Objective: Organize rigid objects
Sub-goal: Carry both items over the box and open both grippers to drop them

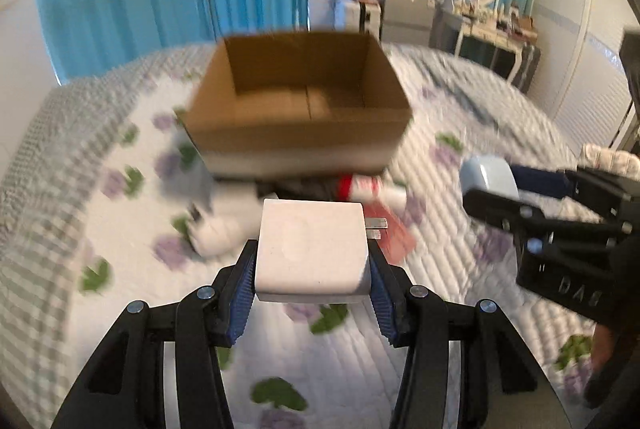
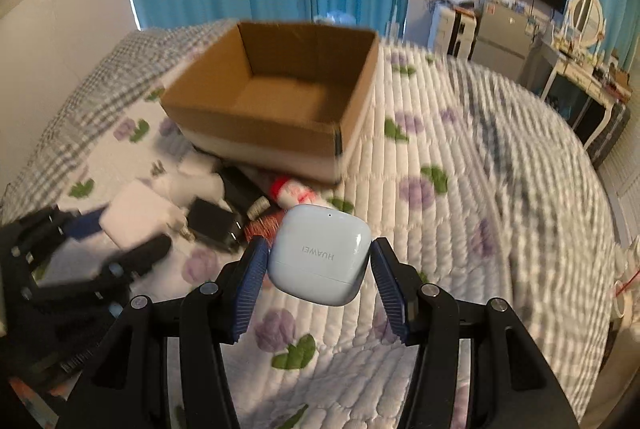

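Observation:
My left gripper (image 1: 312, 253) is shut on a white power adapter (image 1: 312, 245), its metal prongs pointing right, lifted above the quilt. My right gripper (image 2: 319, 249) is shut on a pale blue earbud case (image 2: 320, 257), also off the bed. An open, empty cardboard box (image 1: 296, 145) stands ahead of both grippers. In the right wrist view the box (image 2: 260, 145) sits ahead and to the left. The right gripper (image 1: 500, 189) with the case (image 1: 486, 175) shows at the right of the left wrist view. At the left of the right wrist view, the left gripper (image 2: 120, 233) carries the adapter (image 2: 136, 213).
Small items lie in a pile before the box: a black adapter (image 2: 210, 221), a red and white tube (image 2: 292, 191), a red card (image 1: 394, 229) and white pieces. The flowered quilt (image 2: 460, 189) covers the bed. Blue curtains, a wall screen and a dresser stand beyond.

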Tool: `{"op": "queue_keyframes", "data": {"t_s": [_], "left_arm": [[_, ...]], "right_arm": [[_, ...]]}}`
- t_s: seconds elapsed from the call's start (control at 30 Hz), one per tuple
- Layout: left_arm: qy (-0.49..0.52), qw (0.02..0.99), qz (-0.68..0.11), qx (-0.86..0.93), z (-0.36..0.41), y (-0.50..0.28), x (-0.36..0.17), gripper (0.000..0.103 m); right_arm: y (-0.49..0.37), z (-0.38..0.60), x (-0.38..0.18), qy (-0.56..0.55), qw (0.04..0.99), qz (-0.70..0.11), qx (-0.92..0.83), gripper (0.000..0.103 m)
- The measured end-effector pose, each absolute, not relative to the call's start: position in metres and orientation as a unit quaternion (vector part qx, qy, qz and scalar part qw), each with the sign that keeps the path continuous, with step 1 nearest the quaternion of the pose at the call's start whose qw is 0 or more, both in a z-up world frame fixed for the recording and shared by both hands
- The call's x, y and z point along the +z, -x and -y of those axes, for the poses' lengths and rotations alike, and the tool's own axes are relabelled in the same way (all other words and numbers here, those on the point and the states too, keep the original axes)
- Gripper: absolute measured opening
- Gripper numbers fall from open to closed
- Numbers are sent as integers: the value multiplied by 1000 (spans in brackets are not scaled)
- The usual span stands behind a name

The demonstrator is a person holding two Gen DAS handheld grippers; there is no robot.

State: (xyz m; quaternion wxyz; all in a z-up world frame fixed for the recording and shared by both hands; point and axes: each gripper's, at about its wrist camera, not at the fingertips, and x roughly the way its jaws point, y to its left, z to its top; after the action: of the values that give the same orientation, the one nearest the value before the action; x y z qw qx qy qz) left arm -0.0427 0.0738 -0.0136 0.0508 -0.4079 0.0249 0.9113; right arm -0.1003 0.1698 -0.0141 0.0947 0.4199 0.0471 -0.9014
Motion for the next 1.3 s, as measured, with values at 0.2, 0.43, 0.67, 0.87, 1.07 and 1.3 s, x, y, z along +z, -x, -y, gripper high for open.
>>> {"op": "queue_keyframes", "data": {"t_s": [0.2,0.43,0.67,0.87,1.07,1.3], "left_arm": [[356,33,-27,933,-50,62,43,52],[323,39,-37,945,-38,131,75,52],[357,47,-27,933,-45,215,32,52],[390,43,-43,919,-54,245,-23,52],[369,43,-68,926,-60,242,-34,53],[369,35,-65,926,-46,221,-13,53]], "right_arm": [[109,-152,44,-370,109,-64,-920,53],[164,-139,89,-330,114,-61,-935,53],[237,-136,69,-341,109,-35,-933,53],[277,-148,22,-367,106,-24,-924,53],[284,-160,-4,-388,110,-19,-915,53],[271,-151,2,-385,111,-27,-916,53]]}}
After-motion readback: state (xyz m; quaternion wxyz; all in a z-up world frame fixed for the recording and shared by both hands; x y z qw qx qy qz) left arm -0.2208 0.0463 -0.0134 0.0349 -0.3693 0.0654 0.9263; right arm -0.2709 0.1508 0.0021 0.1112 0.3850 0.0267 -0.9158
